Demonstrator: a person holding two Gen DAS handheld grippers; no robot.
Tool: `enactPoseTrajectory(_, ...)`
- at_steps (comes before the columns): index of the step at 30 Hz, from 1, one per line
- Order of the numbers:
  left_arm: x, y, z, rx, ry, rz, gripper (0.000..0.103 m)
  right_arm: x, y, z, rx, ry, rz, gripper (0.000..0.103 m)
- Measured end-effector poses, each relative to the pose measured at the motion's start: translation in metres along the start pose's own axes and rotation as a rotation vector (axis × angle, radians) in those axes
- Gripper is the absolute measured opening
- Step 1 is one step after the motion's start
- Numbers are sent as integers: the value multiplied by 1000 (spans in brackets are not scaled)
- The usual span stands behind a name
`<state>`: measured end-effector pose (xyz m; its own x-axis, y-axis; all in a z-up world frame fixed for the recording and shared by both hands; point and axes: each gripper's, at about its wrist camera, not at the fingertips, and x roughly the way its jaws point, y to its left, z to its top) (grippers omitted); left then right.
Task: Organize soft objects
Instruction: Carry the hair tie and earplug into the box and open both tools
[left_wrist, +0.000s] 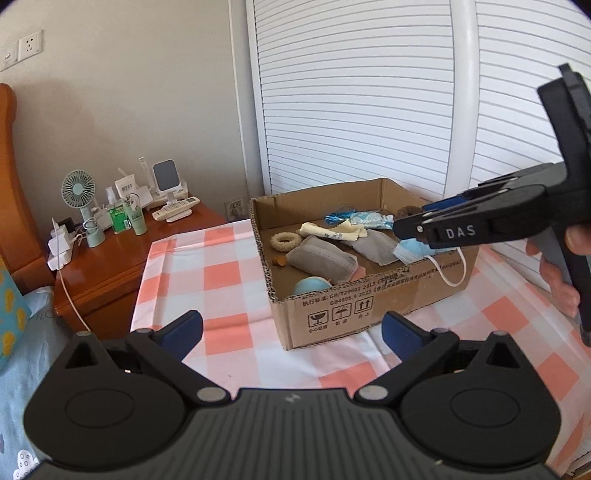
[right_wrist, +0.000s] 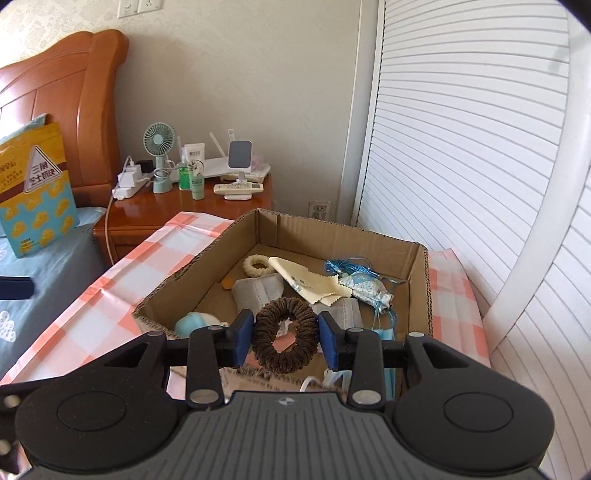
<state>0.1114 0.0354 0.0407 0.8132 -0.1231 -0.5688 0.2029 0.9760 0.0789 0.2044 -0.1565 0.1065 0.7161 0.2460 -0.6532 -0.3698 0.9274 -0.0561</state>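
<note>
A cardboard box (left_wrist: 332, 314) sits on a pink-and-white checked cloth. It holds soft things: grey pouches (left_wrist: 321, 258), a cream ring (left_wrist: 284, 242), a yellow cloth (left_wrist: 332, 232), a blue patterned pouch (left_wrist: 369, 218), a blue face mask (left_wrist: 413, 251) and a light blue ball (left_wrist: 310, 286). My right gripper (right_wrist: 286, 341) is shut on a brown fuzzy scrunchie (right_wrist: 286, 341) and holds it over the box's near right part (right_wrist: 421, 280). It shows in the left wrist view (left_wrist: 410, 221) from the side. My left gripper (left_wrist: 291, 334) is open and empty in front of the box.
A wooden nightstand (left_wrist: 110, 258) at the left carries a small fan (left_wrist: 79, 192), bottles, chargers and a remote. A bed with a wooden headboard (right_wrist: 74, 92) lies further left. White louvred doors (left_wrist: 369, 110) stand behind the box. The checked cloth (left_wrist: 207, 273) extends left of the box.
</note>
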Motion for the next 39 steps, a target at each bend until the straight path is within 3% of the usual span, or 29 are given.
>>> enactPoseTrajectory(3, -2, 5, -1, -1, -7, 27, 102, 20, -1, 7, 7, 27, -17, 43)
enactPoseTrajectory(5, -3, 8, -2, -10, -4, 18, 102, 31, -1, 11, 15, 41, -32, 50)
enactPoseTrajectory(7, -3, 10, -3, -17, -4, 11, 102, 38, -2, 13, 25, 44, -61, 69)
enactPoseTrajectory(8, -3, 10, -3, -20, -1, 10, 102, 40, -2, 14, 31, 45, -77, 88)
enactPoseTrajectory(9, -3, 11, -3, -23, -1, 10, 102, 41, -2, 14, 34, 39, -89, 100)
enactPoseTrajectory(10, -3, 11, -3, -25, -3, 10, 102, 39, -2, 13, 36, 26, -93, 103)
enactPoseTrajectory(19, -4, 11, -1, -79, 38, 30, 102, 10, 7, 5, 27, 41, -128, 103)
enactPoseTrajectory(27, -12, 8, 3, -111, 80, 96, 102, -41, 16, -19, 124, 100, -196, 103)
enactPoseTrajectory(39, -28, -7, 8, -123, 90, 105, 102, -91, 25, -50, 221, 95, -210, 103)
